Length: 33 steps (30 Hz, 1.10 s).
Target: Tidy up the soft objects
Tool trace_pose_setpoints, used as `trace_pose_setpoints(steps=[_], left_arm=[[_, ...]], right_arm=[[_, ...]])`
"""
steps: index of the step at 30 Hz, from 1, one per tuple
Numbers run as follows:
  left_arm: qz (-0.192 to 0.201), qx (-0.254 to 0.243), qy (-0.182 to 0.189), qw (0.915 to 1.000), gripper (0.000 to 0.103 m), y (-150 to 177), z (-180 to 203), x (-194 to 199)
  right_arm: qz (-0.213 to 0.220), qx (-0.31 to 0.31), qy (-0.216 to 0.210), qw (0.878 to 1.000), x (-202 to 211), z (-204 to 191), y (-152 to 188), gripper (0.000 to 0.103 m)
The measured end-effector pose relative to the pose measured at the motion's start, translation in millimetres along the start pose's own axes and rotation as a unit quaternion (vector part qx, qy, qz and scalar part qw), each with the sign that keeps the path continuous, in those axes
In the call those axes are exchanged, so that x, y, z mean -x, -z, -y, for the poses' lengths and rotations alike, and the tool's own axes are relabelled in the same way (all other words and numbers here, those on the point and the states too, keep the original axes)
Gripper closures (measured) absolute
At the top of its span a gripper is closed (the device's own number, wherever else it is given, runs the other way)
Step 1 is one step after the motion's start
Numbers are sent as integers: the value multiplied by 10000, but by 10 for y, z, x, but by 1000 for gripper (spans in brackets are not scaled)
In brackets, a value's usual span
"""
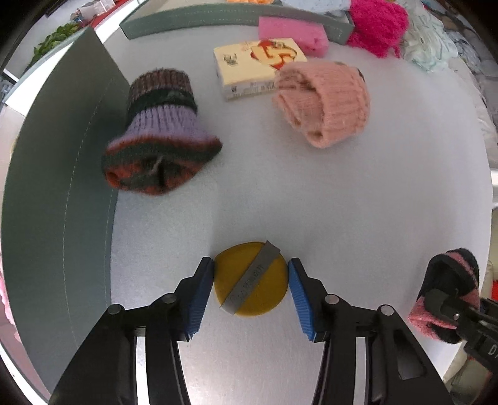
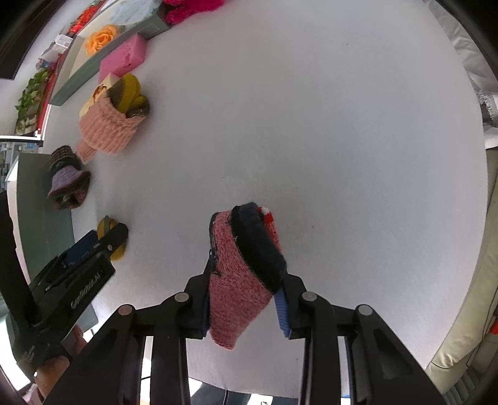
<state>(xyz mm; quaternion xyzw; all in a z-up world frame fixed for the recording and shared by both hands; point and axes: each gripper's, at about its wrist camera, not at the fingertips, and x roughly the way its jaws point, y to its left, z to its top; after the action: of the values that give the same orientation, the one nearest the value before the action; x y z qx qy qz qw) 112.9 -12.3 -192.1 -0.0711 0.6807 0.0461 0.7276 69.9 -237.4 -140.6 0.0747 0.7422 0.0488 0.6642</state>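
A round yellow pad [image 1: 270,296] with a grey band across it lies on the white table, and my left gripper [image 1: 250,280] is shut on it, one blue pad against each side. From the right wrist view the same left gripper [image 2: 105,240] covers most of the yellow pad [image 2: 104,224]. My right gripper [image 2: 246,289] is shut on a rolled pink and dark blue knit sock [image 2: 230,249], held just over the table. That sock [image 1: 448,280] and the right gripper [image 1: 448,308] show at the left view's right edge.
A purple striped knit roll [image 1: 158,137] lies against a grey-green box wall [image 1: 62,187]. Farther back are a pink knit roll [image 1: 323,102], a tissue pack [image 1: 255,65], a pink sponge [image 1: 292,32], a second grey-green box [image 1: 218,18] and a magenta fluffy item [image 1: 376,25].
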Motion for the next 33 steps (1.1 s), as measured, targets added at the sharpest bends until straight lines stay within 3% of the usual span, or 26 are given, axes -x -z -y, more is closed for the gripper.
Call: trace_pose_setpoints(steps=[6,8,21,29,33], left_arm=[[-156,-102,61,9998,53,281,-44,63],[-158,-195,34,9997,53,384,-48,96],[-207,-545,182,9981,53,1008,-125,275],[-30,-749,248,9969,53,1116,-227,433],[98,-877,216,9959,53,1005,-152,483]], right_arm=[[48,41,30,10000,132,20,173,68],[39,55,30,10000,49,-94,41,68],[-86,125,119,9998,-203,-433,374,68],[-107,210,252,9994,-279,-559,553,68],[-99,210,293,9993,-356,-648,621,68]])
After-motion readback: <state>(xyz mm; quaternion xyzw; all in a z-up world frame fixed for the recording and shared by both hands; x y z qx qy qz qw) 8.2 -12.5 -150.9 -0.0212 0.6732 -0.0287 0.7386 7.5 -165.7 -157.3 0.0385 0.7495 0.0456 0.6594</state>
